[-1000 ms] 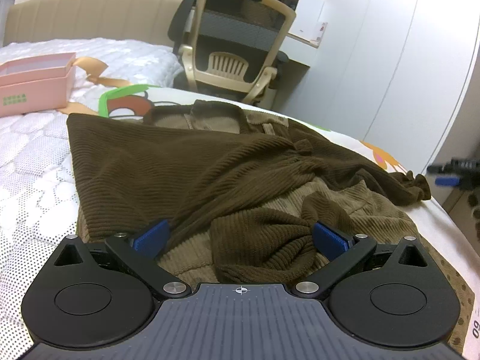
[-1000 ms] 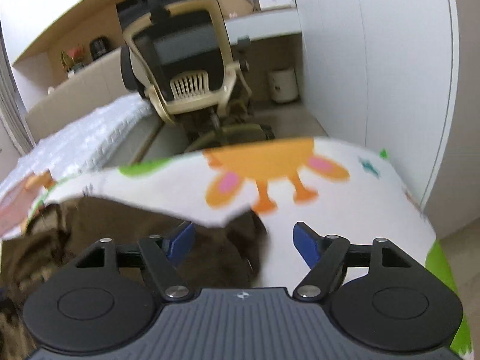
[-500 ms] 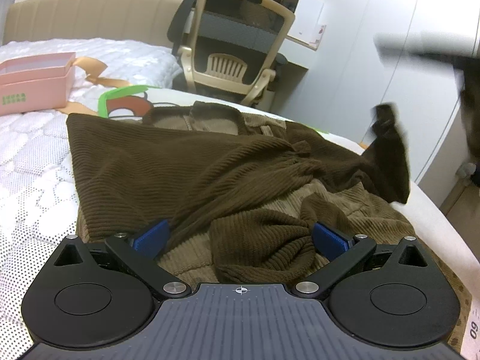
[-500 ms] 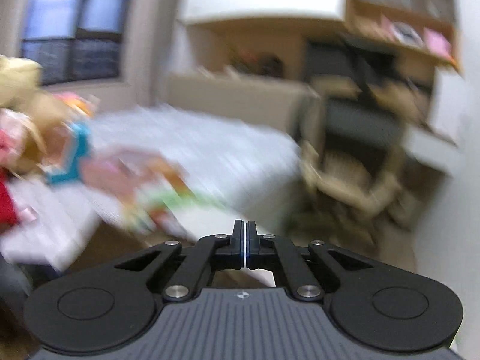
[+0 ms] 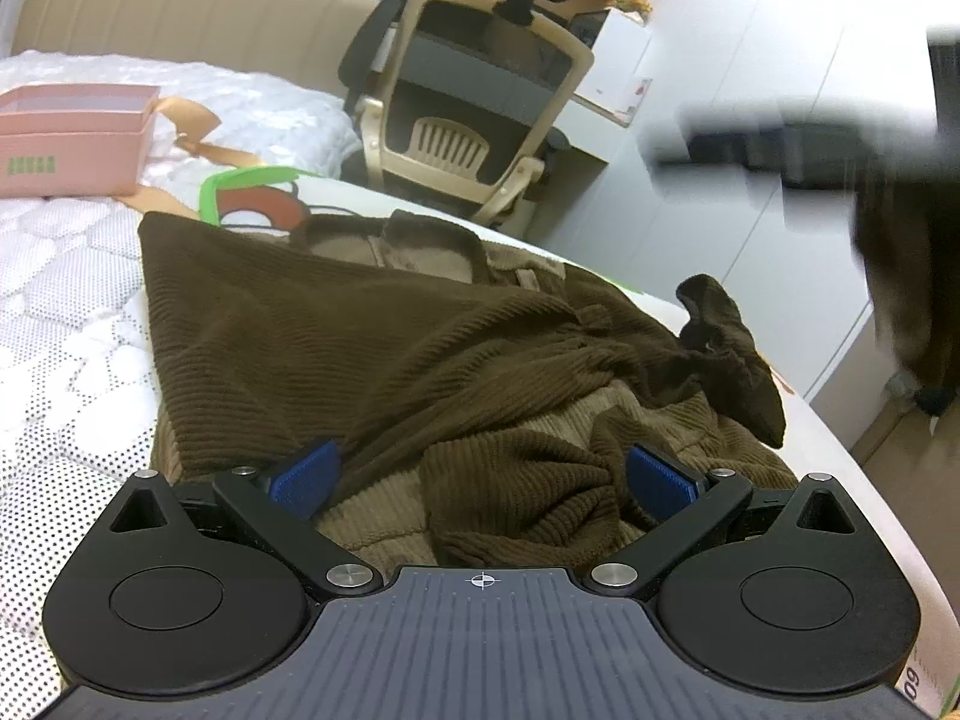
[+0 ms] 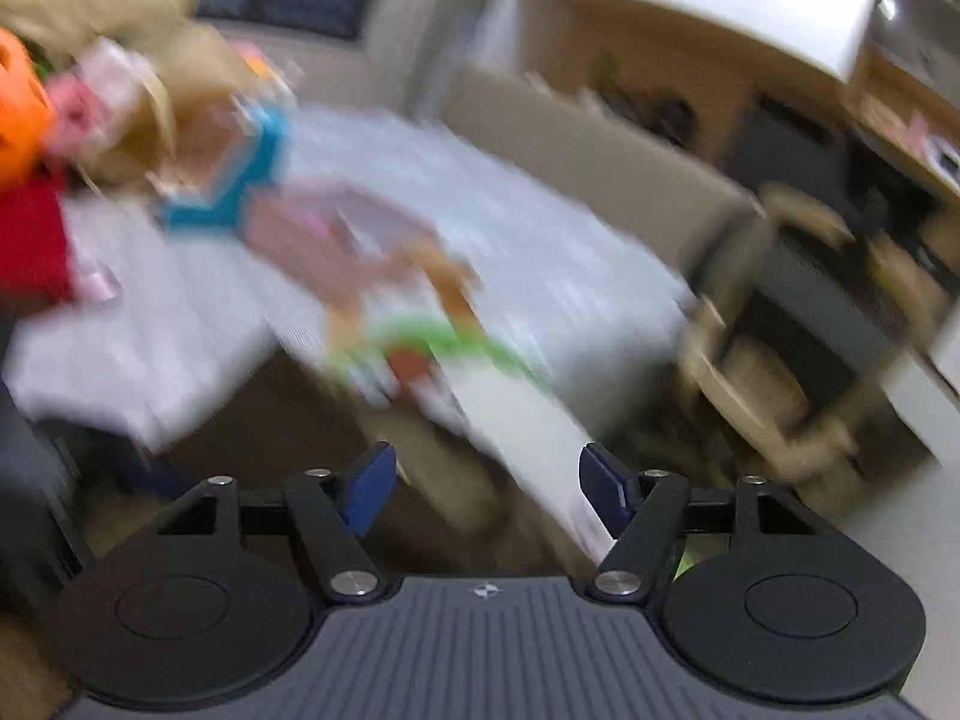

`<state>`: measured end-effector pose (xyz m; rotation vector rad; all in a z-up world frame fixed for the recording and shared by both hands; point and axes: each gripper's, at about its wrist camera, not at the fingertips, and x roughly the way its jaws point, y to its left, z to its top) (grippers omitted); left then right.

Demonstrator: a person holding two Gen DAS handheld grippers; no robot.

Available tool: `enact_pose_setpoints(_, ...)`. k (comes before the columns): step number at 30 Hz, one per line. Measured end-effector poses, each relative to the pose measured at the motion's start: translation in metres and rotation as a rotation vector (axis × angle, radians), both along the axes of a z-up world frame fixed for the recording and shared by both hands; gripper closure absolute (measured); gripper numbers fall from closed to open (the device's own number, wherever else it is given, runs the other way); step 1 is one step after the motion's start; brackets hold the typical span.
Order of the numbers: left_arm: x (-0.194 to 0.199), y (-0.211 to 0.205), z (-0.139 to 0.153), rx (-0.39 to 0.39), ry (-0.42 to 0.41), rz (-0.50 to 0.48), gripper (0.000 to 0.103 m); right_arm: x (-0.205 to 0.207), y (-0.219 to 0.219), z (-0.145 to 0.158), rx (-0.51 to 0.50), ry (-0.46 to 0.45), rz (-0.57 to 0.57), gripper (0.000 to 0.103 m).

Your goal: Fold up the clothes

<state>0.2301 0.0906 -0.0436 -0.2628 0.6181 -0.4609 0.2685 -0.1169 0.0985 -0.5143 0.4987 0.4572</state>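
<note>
The bed [image 5: 54, 312] carries a crumpled brown jacket [image 5: 372, 348], with an office chair [image 5: 468, 114] beyond the jacket. The left gripper [image 5: 480, 474] rests at the jacket's near edge, jaws wide open around a fold. The right gripper [image 6: 486, 480], blurred, has its jaws wide open, holding nothing.

Your left gripper [image 5: 480, 474] sits low and level, jaws spread wide, the blue pads [image 5: 306, 471] well apart with brown cloth bunched between them but not pinched. Your right gripper [image 6: 486, 489] also has its jaws spread, blue pads [image 6: 369, 489] clearly separated, nothing clamped between them; its view is heavily smeared, so its exact pose cannot be read. In the left wrist view the right gripper [image 5: 780, 150] shows only as a dark blurred streak high at the right edge, well above the left one.
</note>
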Motion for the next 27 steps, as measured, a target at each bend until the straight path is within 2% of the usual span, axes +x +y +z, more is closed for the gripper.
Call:
enact_pose_setpoints(2,0.000,0.000,0.000,0.002,0.000,0.001,0.000,-0.003,-0.032,-0.029,-0.016,0.054,-0.105,0.034)
enact_pose_setpoints(5,0.000,-0.001,0.000,0.004,0.001,0.002,0.000,0.000,-0.074,-0.074,-0.084,0.074,-0.240,0.036)
enact_pose_setpoints(6,0.000,-0.001,0.000,0.004,0.001,0.002,0.000,0.001,-0.089,-0.083,-0.080,0.073,-0.271,0.056)
enact_pose_setpoints(7,0.000,-0.001,0.000,0.004,0.001,0.002,0.000,0.004,-0.107,-0.084,-0.035,0.085,-0.300,0.085)
enact_pose_setpoints(9,0.000,-0.001,0.000,0.005,0.001,0.004,0.000,0.009,-0.139,-0.068,0.137,0.101,-0.368,0.088)
enact_pose_setpoints(10,0.001,-0.002,0.000,0.010,0.001,0.005,0.000,0.008,-0.149,-0.054,0.213,0.081,-0.379,0.089)
enact_pose_setpoints(12,0.001,-0.005,0.000,0.024,0.000,0.007,0.000,0.004,-0.157,-0.022,0.313,0.007,-0.368,0.089)
enact_pose_setpoints(14,0.001,-0.006,0.000,0.039,-0.002,0.007,0.000,0.002,-0.134,0.008,0.309,-0.084,-0.290,0.089)
enact_pose_setpoints(17,0.000,-0.007,0.000,0.047,-0.003,0.006,0.000,0.002,-0.073,0.038,0.314,-0.151,-0.117,0.089)
enact_pose_setpoints(20,0.000,-0.004,0.000,0.027,-0.003,0.006,0.000,0.007,-0.003,0.044,0.292,-0.150,0.053,0.089)
enact_pose_setpoints(21,0.000,-0.003,0.000,0.021,-0.003,0.006,0.000,0.010,0.019,0.039,0.266,-0.121,0.103,0.086)
enact_pose_setpoints(23,0.000,0.000,-0.001,0.003,-0.003,0.007,0.000,0.016,0.059,0.027,0.221,-0.059,0.190,0.068)
enact_pose_setpoints(24,0.000,0.001,-0.001,-0.008,-0.002,0.007,0.000,0.016,0.070,0.020,0.206,-0.044,0.211,0.054)
enact_pose_setpoints(27,0.000,0.005,-0.001,-0.036,-0.001,0.008,0.000,0.012,0.077,0.010,0.199,-0.028,0.242,0.048)
